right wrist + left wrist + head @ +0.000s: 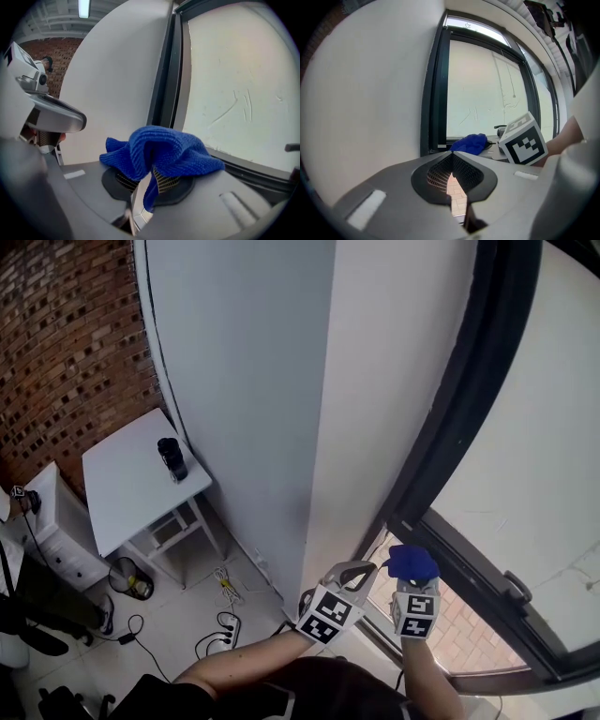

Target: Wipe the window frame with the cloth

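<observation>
Blue cloth (159, 152) is bunched up & pinched btwn the jaws of the right gripper (145, 177), most of it spilling over the tips, one fold hanging down btwn the pads. It sits at the lower left corner of the dark window frame (450, 427), where the upright meets the bottom rail; can't tell if it touches the frame. Pale glass (534, 456) w/ faint scratch marks fills the frame. Left gripper (361, 568) is just beside the right one, on its left, jaws pressed together at the tips w/ nothing in them, pointed at the same corner. White wall (375, 381) runs up left of the frame. Further left & lower: small white table (131, 474) w/ a dark cup (172, 457) on it, brick wall (66, 334) behind, cables (225, 620) on the tiled floor.
</observation>
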Demonstrator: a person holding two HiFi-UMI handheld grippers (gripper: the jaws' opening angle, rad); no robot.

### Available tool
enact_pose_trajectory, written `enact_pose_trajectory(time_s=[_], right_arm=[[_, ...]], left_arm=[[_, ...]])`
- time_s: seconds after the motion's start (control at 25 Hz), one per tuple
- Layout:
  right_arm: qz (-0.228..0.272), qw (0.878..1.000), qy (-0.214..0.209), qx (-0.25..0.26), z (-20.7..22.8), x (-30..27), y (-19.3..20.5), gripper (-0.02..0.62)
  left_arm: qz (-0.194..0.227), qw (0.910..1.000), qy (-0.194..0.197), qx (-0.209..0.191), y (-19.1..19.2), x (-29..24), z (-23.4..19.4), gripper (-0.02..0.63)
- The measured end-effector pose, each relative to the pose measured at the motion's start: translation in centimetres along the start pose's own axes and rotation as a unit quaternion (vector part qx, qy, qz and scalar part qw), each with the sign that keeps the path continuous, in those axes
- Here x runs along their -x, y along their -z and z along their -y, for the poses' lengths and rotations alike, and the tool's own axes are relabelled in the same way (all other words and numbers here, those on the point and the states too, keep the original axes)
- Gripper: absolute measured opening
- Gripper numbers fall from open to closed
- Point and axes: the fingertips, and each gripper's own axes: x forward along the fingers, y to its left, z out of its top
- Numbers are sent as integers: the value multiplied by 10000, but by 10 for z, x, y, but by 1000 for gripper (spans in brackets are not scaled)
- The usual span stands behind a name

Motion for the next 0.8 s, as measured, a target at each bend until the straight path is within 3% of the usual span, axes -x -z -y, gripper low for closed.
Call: enact_pose_trajectory(time_s=[0.2, 0.56, 0.8], right_arm=[[-92, 9997, 172, -143, -3, 9, 8, 57], [104, 9985, 435, -324, 13, -4, -17, 57], [145, 9988, 206, -417, 20, -34, -30, 57]], left_arm=[[-21, 10000, 81, 24, 2, 8, -1, -8], [9, 9999, 132, 31, -5, -6, -1, -8], [-252, 9997, -14, 56, 0, -24, -13, -8]])
